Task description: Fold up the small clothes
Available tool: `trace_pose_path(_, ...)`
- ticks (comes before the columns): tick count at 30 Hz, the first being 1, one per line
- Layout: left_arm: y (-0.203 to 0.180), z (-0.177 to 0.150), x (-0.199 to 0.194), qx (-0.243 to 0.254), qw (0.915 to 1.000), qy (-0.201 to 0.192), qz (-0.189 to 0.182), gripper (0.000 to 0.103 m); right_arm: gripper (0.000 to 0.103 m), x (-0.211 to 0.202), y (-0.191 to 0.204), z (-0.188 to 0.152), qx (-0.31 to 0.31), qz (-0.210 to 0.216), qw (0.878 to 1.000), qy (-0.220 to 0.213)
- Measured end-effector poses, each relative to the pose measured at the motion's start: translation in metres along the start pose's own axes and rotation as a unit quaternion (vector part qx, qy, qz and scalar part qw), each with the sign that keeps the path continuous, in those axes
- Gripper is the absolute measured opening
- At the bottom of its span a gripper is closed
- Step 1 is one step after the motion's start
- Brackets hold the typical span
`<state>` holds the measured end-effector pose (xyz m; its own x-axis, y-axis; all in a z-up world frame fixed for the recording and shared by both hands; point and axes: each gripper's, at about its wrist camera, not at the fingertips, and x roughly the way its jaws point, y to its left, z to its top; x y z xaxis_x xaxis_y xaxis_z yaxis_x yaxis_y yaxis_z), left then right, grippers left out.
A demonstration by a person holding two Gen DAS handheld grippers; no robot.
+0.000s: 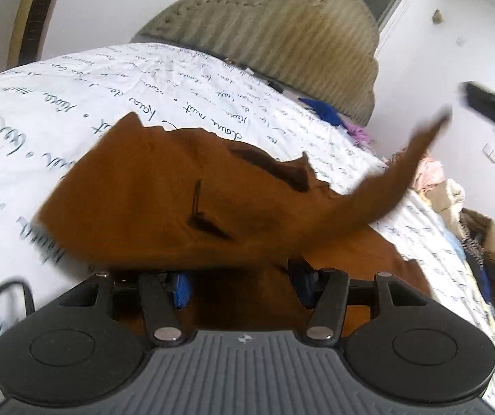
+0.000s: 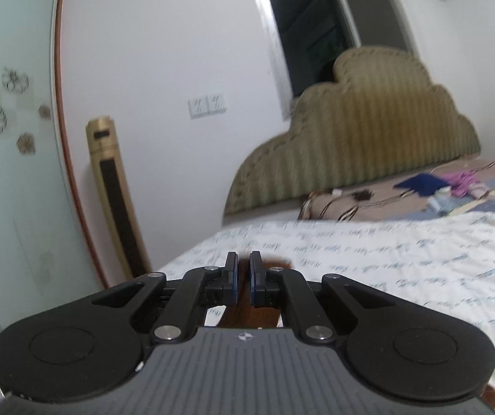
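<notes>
A brown garment [image 1: 164, 193] lies partly on the white script-printed bedsheet [image 1: 74, 97]. One strip of it [image 1: 396, 180] stretches up to the right toward my right gripper [image 1: 483, 110], blurred at the frame edge. My left gripper [image 1: 244, 283] stands open; the cloth drapes over its blue pads [image 1: 183, 287] and hides the fingertips. In the right wrist view my right gripper [image 2: 243, 276] is shut on a thin fold of the brown garment [image 2: 244, 314], held above the sheet [image 2: 386, 263].
An olive padded headboard [image 1: 282, 34] stands behind the bed. Blue and pink clothes [image 1: 330, 112] lie near it, and a heap of clothes [image 1: 472, 228] lines the bed's right side. A gold tower fan [image 2: 116, 193] stands by the wall at left.
</notes>
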<state>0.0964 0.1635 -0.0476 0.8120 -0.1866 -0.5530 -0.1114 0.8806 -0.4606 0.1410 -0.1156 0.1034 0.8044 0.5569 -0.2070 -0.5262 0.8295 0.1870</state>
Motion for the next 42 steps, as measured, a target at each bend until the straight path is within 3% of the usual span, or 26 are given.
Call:
trace_pose_path(4, -0.004, 0.009, 0.013, 0.013, 0.9996, 0.002, 0.025, 0.056, 0.009, -0.021, -0.010, 0.008, 0.000, 0.000, 1.000, -0.025)
trace_pose_path(8, -0.001, 0.003, 0.006, 0.016, 0.9993, 0.009, 0.033, 0.056, 0.009, -0.013, -0.024, 0.003, 0.003, 0.014, 0.999, 0.041)
trace_pose_path(10, 0.004, 0.000, 0.001, 0.012, 0.9993, 0.013, 0.033, 0.056, 0.016, -0.001, -0.036, -0.008, 0.032, 0.019, 0.995, 0.097)
trace_pose_path(12, 0.009, -0.001, -0.008, 0.007, 0.9994, 0.007, 0.032, 0.056, 0.035, 0.010, -0.056, -0.024, 0.089, 0.021, 0.986, 0.139)
trace_pose_path(14, 0.011, 0.000, -0.017, 0.009, 0.9994, 0.000, 0.033, 0.056, 0.051, 0.021, -0.084, -0.043, 0.165, 0.014, 0.971, 0.175)
trace_pose_path(15, 0.011, 0.001, -0.020, 0.007, 0.9995, 0.001, 0.031, 0.063, 0.054, 0.024, -0.095, -0.054, 0.199, 0.005, 0.962, 0.186)
trace_pose_path(16, 0.012, 0.001, -0.022, 0.003, 0.9996, 0.001, 0.026, 0.072, 0.054, 0.029, -0.106, -0.065, 0.237, -0.004, 0.951, 0.198)
trace_pose_path(19, 0.012, 0.006, -0.023, -0.009, 0.9995, -0.006, 0.030, 0.073, 0.054, 0.043, -0.131, -0.097, 0.324, -0.018, 0.919, 0.226)
trace_pose_path(22, 0.017, 0.011, -0.020, -0.037, 0.9991, 0.009, 0.019, 0.078, 0.054, 0.056, -0.135, -0.115, 0.368, -0.019, 0.899, 0.235)
trace_pose_path(27, 0.029, 0.013, -0.007, -0.090, 0.9954, 0.031, 0.013, 0.080, 0.052, 0.079, -0.124, -0.119, 0.341, -0.026, 0.905, 0.254)
trace_pose_path(28, 0.031, 0.013, -0.005, -0.095, 0.9949, 0.033, 0.014, 0.080, 0.048, 0.083, -0.121, -0.120, 0.332, -0.031, 0.906, 0.259)
trace_pose_path(30, 0.034, 0.012, -0.002, -0.108, 0.9933, 0.038, 0.015, 0.080, 0.021, 0.086, -0.119, -0.120, 0.321, -0.034, 0.909, 0.264)
trace_pose_path(34, 0.037, 0.010, -0.001, -0.122, 0.9921, 0.030, 0.005, 0.079, 0.015, 0.075, -0.119, -0.122, 0.318, -0.034, 0.911, 0.262)
trace_pose_path(35, 0.037, 0.011, 0.000, -0.122, 0.9921, 0.029, 0.002, 0.076, 0.014, 0.071, -0.119, -0.124, 0.317, -0.033, 0.912, 0.258)
trace_pose_path(37, 0.039, 0.013, 0.001, -0.129, 0.9911, 0.032, -0.009, 0.043, 0.013, 0.068, -0.121, -0.125, 0.326, -0.025, 0.912, 0.249)
trace_pose_path(40, 0.043, 0.015, 0.007, -0.150, 0.9872, 0.048, -0.027, 0.017, 0.013, 0.056, -0.125, -0.124, 0.347, -0.005, 0.911, 0.224)
trace_pose_path(42, 0.043, 0.016, 0.010, -0.156, 0.9861, 0.051, -0.024, 0.015, 0.012, 0.049, -0.127, -0.120, 0.359, 0.009, 0.910, 0.208)
